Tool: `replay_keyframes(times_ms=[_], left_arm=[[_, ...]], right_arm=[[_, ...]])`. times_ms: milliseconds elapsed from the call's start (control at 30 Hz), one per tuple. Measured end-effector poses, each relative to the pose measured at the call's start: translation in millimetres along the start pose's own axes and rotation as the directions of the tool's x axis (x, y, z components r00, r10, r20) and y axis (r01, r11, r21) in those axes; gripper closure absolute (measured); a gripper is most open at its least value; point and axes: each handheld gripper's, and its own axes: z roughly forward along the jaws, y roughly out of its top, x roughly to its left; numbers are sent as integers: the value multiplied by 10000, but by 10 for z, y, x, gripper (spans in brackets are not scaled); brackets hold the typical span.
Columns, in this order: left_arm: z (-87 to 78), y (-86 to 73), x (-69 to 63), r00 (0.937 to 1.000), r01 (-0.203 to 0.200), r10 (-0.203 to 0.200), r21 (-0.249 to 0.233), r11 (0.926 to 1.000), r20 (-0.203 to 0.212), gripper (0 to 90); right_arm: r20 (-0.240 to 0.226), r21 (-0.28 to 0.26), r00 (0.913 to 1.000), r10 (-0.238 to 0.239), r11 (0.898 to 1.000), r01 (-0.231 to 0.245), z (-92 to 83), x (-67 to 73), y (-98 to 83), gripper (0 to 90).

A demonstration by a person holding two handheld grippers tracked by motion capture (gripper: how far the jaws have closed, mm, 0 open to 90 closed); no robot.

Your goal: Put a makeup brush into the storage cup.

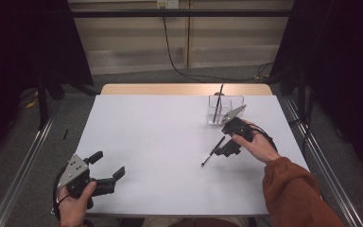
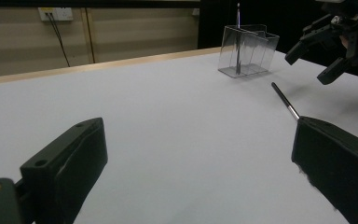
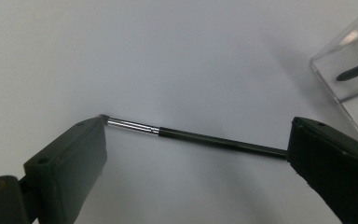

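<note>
The thin, stiff, light makeup brush [image 3: 200,136] lies flat on the white worktop [image 1: 160,142] near the clear holder [image 1: 224,109], between the spread jaws of the right tool [image 1: 224,147]; likely slippery, best pinched mid-handle, while the left tool [image 1: 108,165] hangs open.

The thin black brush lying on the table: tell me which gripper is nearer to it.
Right. The right gripper hovers just over the brush, open fingers straddling it. The left gripper sits far away at the table's near left corner.

A white bench [image 1: 160,156] with a wooden far edge stands on grey floor [image 1: 23,156]. Behind it, a beige panelled wall [image 1: 137,42], black curtains [image 1: 23,42] at both sides, and a dangling black cable [image 1: 170,52].
</note>
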Motion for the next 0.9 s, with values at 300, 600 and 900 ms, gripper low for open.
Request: replay_keyframes(times_ms=[300, 600, 900], left_arm=[[4, -1, 0, 10000, -53, 53, 52, 10000, -30, 33], [22, 3, 11, 9999, -146, 146, 101, 9998, 18, 33], [21, 6, 15, 9999, -163, 163, 77, 9998, 19, 33]], right_arm=[[-433, 854, 9960, -784, 9930, 819, 161, -13, 88, 46], [-691, 1825, 9900, -1226, 9741, 1334, 306, -6, 152, 52], [-866, 2217, 9859, -1431, 9620, 1591, 408, -13, 187, 65]])
